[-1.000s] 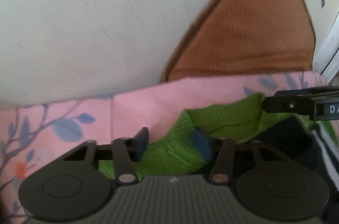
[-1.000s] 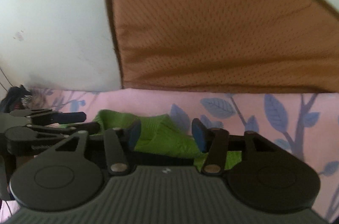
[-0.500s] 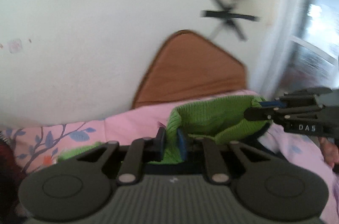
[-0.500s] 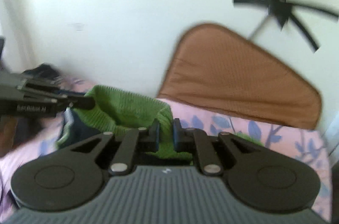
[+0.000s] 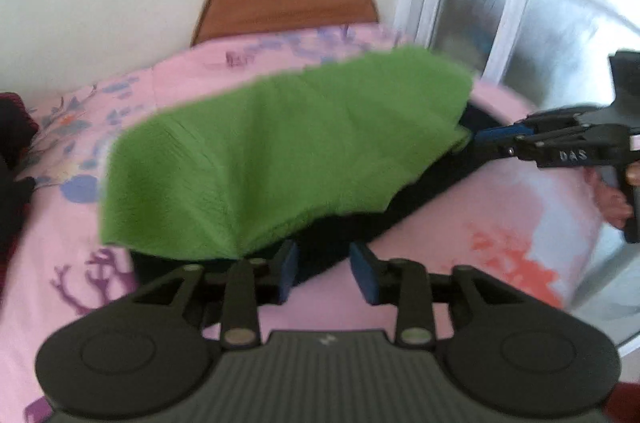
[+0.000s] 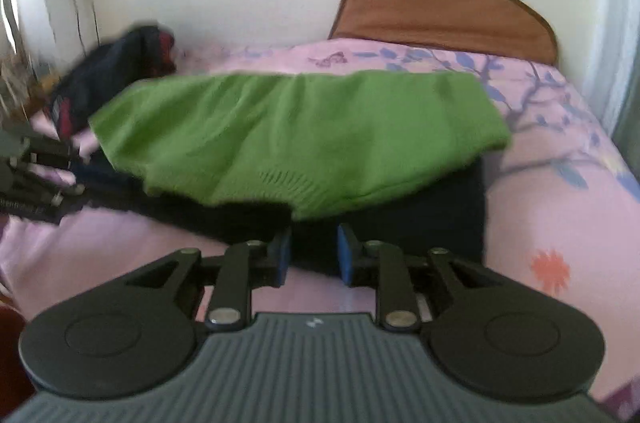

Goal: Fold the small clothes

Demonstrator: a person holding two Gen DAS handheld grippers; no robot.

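Green knit garment now lies folded over dark clothing mid-bed, no longer held | left gripper and right gripper both open, released | fold looks done

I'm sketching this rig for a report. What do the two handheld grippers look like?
Both the left gripper and the right gripper look alike: black linkage arms with silver pivot pins, round black discs, a ribbed grey body and blue finger pads. The right one's side reads "DAS".
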